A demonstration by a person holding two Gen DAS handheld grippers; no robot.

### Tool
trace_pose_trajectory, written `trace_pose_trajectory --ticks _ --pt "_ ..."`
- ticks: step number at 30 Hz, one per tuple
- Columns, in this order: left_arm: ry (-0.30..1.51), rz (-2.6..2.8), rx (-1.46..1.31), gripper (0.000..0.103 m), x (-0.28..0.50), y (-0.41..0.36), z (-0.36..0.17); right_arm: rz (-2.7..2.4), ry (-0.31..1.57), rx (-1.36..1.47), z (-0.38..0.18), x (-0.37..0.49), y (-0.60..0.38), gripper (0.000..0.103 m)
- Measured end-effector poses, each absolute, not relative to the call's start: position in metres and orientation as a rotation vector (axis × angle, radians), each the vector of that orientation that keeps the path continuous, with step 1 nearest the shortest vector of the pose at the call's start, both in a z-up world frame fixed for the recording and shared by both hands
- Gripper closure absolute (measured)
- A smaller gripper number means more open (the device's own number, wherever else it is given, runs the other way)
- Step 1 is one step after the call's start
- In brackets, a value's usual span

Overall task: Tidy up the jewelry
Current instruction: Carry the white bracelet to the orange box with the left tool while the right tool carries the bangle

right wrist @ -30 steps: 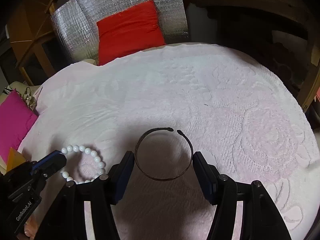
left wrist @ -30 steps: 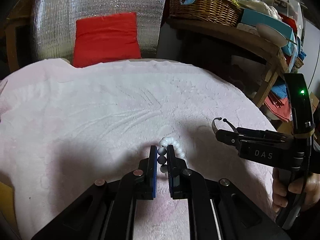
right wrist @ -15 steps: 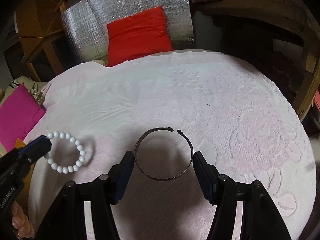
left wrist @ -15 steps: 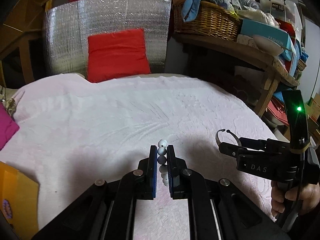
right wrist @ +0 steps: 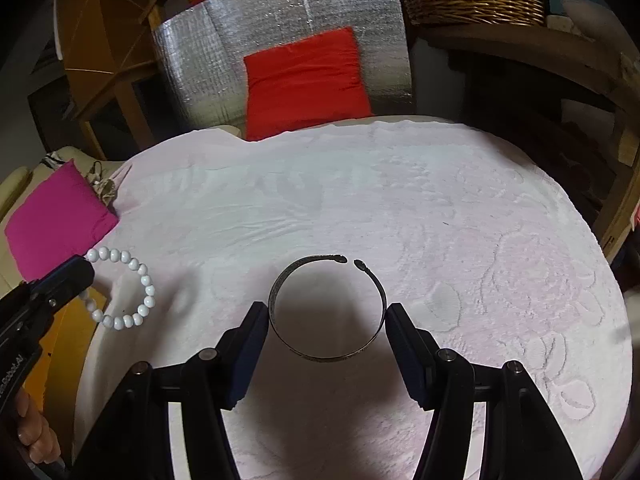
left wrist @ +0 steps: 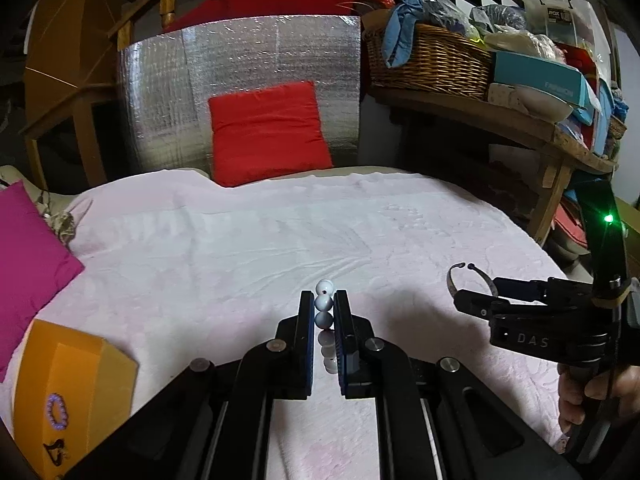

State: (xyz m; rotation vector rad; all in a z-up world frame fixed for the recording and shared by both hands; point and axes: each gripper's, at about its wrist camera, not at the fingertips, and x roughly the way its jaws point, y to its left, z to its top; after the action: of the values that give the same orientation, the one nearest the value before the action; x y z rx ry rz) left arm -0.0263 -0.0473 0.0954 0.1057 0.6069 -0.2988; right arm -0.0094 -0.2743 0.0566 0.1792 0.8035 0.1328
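Note:
A white bead bracelet [left wrist: 324, 303] hangs between the pads of my left gripper [left wrist: 324, 305], which is shut on it above the pale pink cloth [left wrist: 240, 240]. From the right wrist view the bracelet [right wrist: 145, 280] dangles as a loop off the left gripper [right wrist: 70, 280] at the left edge. My right gripper [right wrist: 326, 314] is shut on a dark metal cuff bangle [right wrist: 328, 357], one pad on each side, and holds it clear of the cloth [right wrist: 440, 200] with its shadow below. In the left wrist view the bangle [left wrist: 452, 280] sticks out of the right gripper [left wrist: 476, 304].
An orange box [left wrist: 72, 380] printed with a bracelet picture sits at the cloth's near left. A magenta cushion [left wrist: 28, 248] lies beyond it, and a red cushion [left wrist: 268, 132] leans on silver foil at the back. A cluttered wooden shelf [left wrist: 500, 120] with a wicker basket stands on the right.
Both grippers have risen and drawn back from the cloth with their jewelry. The bead bracelet has come off the cloth and hangs free. The orange box has come into view at the left.

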Motion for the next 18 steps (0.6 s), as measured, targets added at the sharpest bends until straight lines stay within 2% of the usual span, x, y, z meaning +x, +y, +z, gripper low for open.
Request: trace_pose_trajectory --ticks 18 --pt "0.611 -0.125 0.091 0.094 -0.071 0.008 0.102 0.249 0.800 0.171 0.062 -0.026 -0.231 0.039"
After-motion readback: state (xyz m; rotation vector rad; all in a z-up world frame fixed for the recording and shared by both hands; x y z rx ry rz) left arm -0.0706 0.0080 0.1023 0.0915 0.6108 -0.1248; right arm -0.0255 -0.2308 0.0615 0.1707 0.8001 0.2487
